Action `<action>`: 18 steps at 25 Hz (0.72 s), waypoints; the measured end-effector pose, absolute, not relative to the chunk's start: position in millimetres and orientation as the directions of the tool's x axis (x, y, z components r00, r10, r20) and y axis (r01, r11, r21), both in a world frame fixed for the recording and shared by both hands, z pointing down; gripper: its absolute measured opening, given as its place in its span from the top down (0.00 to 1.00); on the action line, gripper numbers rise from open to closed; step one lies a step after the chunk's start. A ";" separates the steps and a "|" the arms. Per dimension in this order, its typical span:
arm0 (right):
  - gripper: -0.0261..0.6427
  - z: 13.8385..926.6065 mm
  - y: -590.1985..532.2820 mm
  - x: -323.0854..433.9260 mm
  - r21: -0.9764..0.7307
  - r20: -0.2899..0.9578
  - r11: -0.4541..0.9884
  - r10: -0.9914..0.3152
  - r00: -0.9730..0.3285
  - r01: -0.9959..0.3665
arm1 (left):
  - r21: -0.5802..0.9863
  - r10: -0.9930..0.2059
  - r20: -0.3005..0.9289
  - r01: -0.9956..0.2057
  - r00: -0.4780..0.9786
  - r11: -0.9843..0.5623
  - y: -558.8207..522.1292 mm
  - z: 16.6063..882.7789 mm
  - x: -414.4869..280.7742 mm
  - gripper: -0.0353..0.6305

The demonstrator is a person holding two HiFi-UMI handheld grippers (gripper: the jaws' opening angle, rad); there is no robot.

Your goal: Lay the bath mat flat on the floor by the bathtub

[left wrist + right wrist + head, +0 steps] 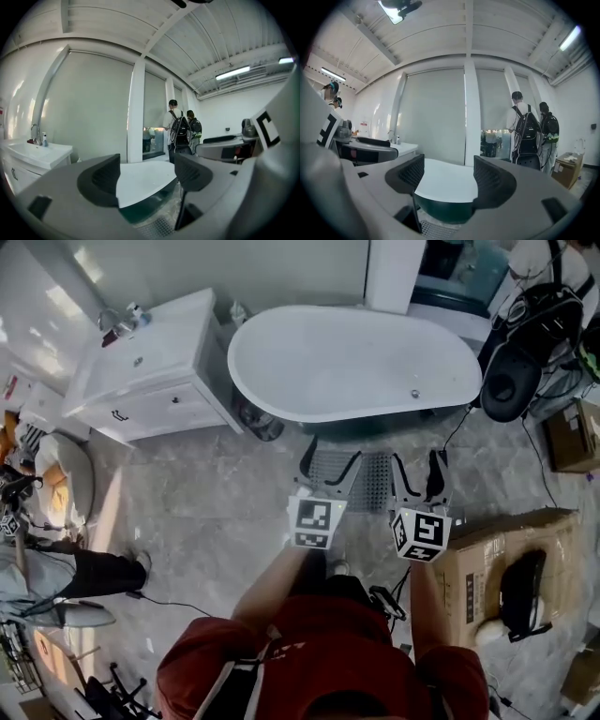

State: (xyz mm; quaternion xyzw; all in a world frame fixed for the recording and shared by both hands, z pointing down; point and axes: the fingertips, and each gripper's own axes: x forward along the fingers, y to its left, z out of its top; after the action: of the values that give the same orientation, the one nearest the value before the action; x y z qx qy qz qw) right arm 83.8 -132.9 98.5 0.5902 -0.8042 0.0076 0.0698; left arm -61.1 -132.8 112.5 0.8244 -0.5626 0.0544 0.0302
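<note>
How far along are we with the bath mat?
Looks nearly done: the bath mat lies spread on the floor beside the bathtub. Nothing is in hand: the left gripper and right gripper are open above it. Left: perhaps only checking its near edge, hidden behind the grippers.

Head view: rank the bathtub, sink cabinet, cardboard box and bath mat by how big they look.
1. bathtub, clearly largest.
2 and 3. sink cabinet and cardboard box: about alike, and the box sits nearer the camera, so I won't rank them.
4. bath mat, smallest, partly covered.
</note>
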 end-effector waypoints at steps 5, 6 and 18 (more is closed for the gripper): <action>0.48 64.8 -117.7 63.8 0.039 0.091 0.288 -0.955 -0.284 -0.957 | 0.000 -0.923 0.082 -0.926 0.376 -0.377 -122.3 77.4 -77.0 0.42; 0.48 58.9 -115.7 61.4 0.038 0.085 0.282 -0.957 -0.278 -0.959 | 0.001 -0.922 0.072 -0.924 0.381 -0.382 -121.7 71.2 -79.2 0.42; 0.48 8.3 -85.7 17.5 0.046 -0.003 0.220 -0.975 -0.220 -0.974 | -0.043 -0.895 0.008 -0.894 0.446 -0.446 -105.3 26.5 -117.2 0.42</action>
State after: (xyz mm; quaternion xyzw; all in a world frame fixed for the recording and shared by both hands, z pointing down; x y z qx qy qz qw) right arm 17.5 -85.7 8.3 0.6243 -0.7809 -0.0190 0.0133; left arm -117.2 -105.3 26.5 0.8502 -0.5261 0.0146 -0.0161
